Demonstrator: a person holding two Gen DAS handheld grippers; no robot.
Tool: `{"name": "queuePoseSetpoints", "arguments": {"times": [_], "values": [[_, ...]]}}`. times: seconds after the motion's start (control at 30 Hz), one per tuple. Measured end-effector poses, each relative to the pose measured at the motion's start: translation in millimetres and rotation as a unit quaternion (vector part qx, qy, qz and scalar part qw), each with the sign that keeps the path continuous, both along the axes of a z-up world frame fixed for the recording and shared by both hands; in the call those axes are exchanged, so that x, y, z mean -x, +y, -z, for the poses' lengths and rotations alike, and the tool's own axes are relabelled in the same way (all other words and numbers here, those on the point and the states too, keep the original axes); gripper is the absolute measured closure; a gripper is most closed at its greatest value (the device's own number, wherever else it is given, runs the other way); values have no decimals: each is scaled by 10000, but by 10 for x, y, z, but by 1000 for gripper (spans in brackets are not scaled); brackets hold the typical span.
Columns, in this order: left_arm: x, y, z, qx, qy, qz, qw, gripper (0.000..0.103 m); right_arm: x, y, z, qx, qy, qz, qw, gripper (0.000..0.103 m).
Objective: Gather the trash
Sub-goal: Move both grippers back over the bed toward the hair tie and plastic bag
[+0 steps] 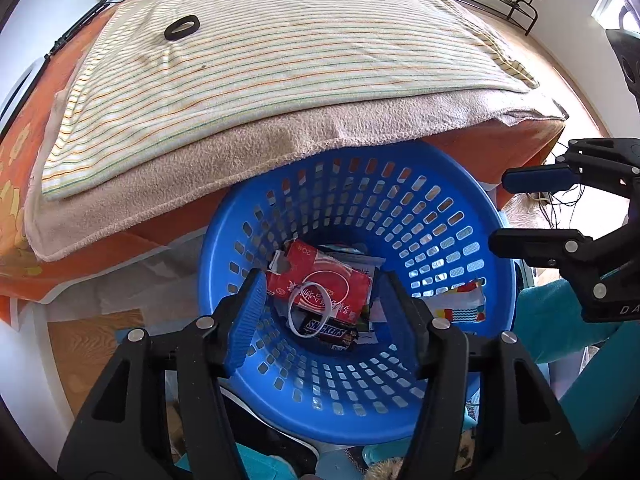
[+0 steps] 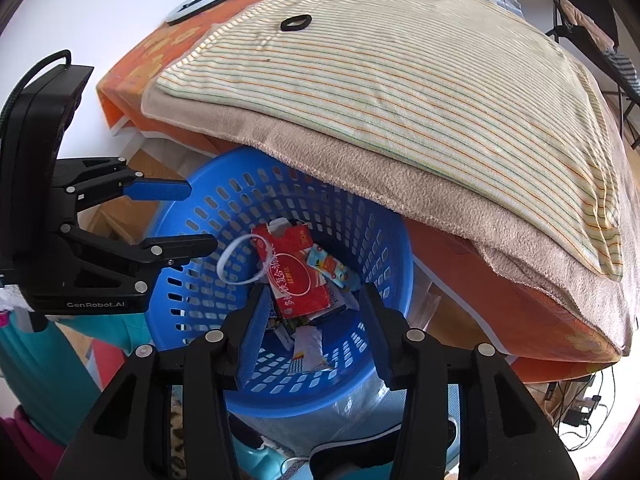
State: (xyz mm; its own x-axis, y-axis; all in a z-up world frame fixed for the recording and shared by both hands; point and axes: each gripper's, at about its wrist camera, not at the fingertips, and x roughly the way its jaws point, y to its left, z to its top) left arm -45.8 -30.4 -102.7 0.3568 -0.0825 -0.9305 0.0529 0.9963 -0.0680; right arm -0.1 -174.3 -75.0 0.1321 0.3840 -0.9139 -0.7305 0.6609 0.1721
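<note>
- Left hand-held gripper [image 1: 324, 320], black frame with ribbed blue pads — pointing steeply down over the basket mouth; jaws standing partly apart, nothing pressed between the pads, trash visible below through the gap
- Round blue perforated plastic basket [image 1: 440, 216] — on the floor, tucked partly under the bed edge; directly beneath both grippers
- White thin plastic ring [image 1: 310, 306] — in the right wrist view it seems to hang in the air inside the basket near the left gripper's fingers; whether it has landed cannot be told
- Red flattened carton with white print [image 1: 320, 280] — in the basket centre, long axis running roughly from the bed side toward the grippers; lies on top of the other trash
- Dark Snickers wrapper [image 1: 330, 332] — at the basket bottom, just under the carton's near end
- Small colourful printed packet [image 2: 330, 266] — beside the carton, toward the bed side
- Right hand-held gripper [image 2: 314, 332], same build — also aimed down into the basket; jaws partly apart and empty
- Black oval ring [image 1: 182, 28] — on the striped cream towel [image 1: 280, 60] atop the bed, well apart from both grippers; if it counts as trash, it lies up and away from the basket, seemingly nearer the left hand
</note>
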Motion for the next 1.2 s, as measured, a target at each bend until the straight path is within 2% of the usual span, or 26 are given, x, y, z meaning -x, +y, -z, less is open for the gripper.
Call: {"name": "queuePoseSetpoints", "arguments": {"times": [0.13,0.2,0.3,0.43,0.73,1.2], "values": [[-3,17,6,-52,9,-70,10000,35,-7,2,-7,23,-41,44,10000,45],[-7,24,5,-46,10,-97,9999,35,-7,0,-14,32,-76,76,9999,39],[-11,36,1,-67,13,-129,9999,35,-5,-10,-32,47,-137,106,9998,35],[-13,52,-6,-77,0,-179,9998,30,-1,11,-33,135,-195,122,9996,35],[-27,100,-63,-76,-58,-256,9996,30,-14,32,-61,279,-310,186,9990,33],[-146,281,-341,61,-385,-475,9981,30,-144,61,-348,-96,-632,372,9973,33]]}}
